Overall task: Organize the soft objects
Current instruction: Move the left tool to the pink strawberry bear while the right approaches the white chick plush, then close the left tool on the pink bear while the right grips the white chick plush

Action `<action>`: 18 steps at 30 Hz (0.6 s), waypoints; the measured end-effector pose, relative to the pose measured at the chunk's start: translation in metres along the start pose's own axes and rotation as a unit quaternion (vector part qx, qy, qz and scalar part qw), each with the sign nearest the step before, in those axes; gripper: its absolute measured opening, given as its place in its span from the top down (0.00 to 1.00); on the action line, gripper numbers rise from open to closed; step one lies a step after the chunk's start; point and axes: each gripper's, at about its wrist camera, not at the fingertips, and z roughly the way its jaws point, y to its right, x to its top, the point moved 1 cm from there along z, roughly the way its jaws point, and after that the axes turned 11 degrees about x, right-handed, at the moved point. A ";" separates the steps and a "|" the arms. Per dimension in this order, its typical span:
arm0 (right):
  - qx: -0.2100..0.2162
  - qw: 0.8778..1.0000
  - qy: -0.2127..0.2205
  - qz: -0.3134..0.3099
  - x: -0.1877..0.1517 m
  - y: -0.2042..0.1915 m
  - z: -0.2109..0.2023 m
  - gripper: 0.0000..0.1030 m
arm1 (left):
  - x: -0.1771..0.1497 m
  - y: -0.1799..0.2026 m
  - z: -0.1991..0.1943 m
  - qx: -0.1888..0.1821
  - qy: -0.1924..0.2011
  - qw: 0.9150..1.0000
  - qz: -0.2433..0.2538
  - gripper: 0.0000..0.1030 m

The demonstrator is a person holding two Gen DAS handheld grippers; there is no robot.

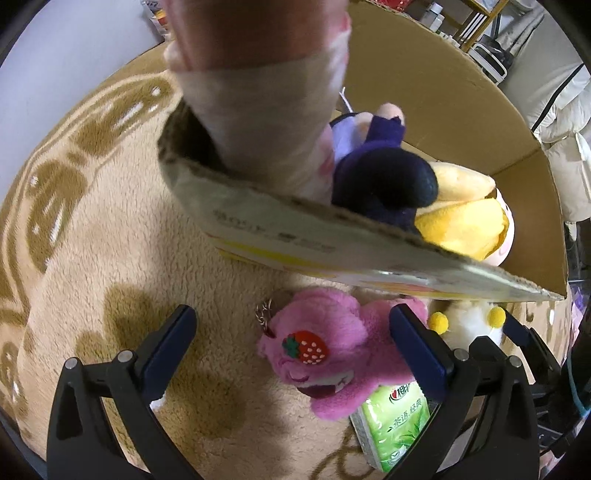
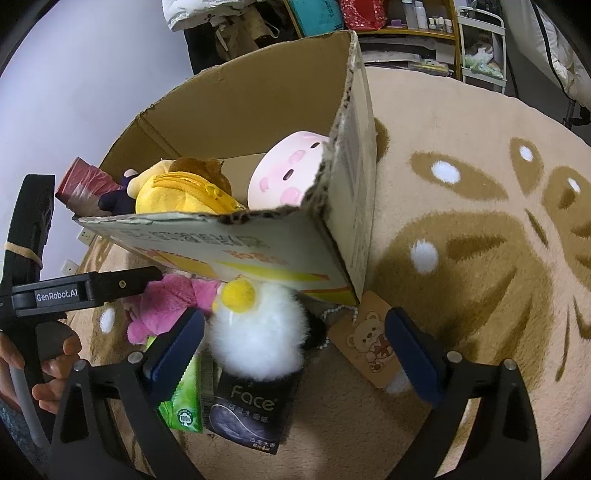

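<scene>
A cardboard box (image 1: 424, 92) (image 2: 258, 110) stands on the beige rug and holds several plush toys: a dark purple one (image 1: 380, 177), a yellow one (image 1: 461, 218) (image 2: 177, 195) and a pale pink pig (image 2: 288, 170). A pink and white cloth roll (image 1: 266, 92) leans over the box's near rim. A pink plush with a strawberry (image 1: 321, 354) (image 2: 170, 299) lies in front of the box, between the fingers of my open left gripper (image 1: 295, 350). A white fluffy plush with yellow pompoms (image 2: 255, 332) (image 1: 469, 325) lies between the fingers of my open right gripper (image 2: 295, 347).
A green tissue pack (image 1: 395, 424) (image 2: 184, 398) and a black Face pack (image 2: 251, 410) lie on the rug (image 2: 480, 221) under the plush toys. A bear paper tag (image 2: 369, 343) lies to the right. Shelves (image 2: 406, 29) stand behind the box.
</scene>
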 end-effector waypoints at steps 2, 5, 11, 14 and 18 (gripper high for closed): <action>0.000 1.000 0.000 0.000 -0.001 -0.002 0.002 0.01 | 0.000 -0.002 0.000 -0.002 -0.004 1.000 0.000 0.01; 0.003 1.000 -0.002 0.000 -0.001 -0.004 0.004 0.09 | -0.003 -0.003 0.001 -0.019 -0.010 1.000 -0.006 0.09; 0.007 1.000 -0.007 -0.003 -0.001 -0.008 0.006 0.20 | -0.010 -0.002 -0.007 -0.059 -0.015 0.998 -0.013 0.38; 0.008 1.000 -0.009 -0.005 -0.002 -0.009 0.006 0.29 | -0.011 0.000 -0.013 -0.060 -0.011 0.998 -0.009 0.42; 0.007 1.000 -0.010 -0.008 -0.003 -0.011 0.006 0.44 | -0.013 -0.005 -0.016 -0.035 -0.002 0.999 -0.012 0.60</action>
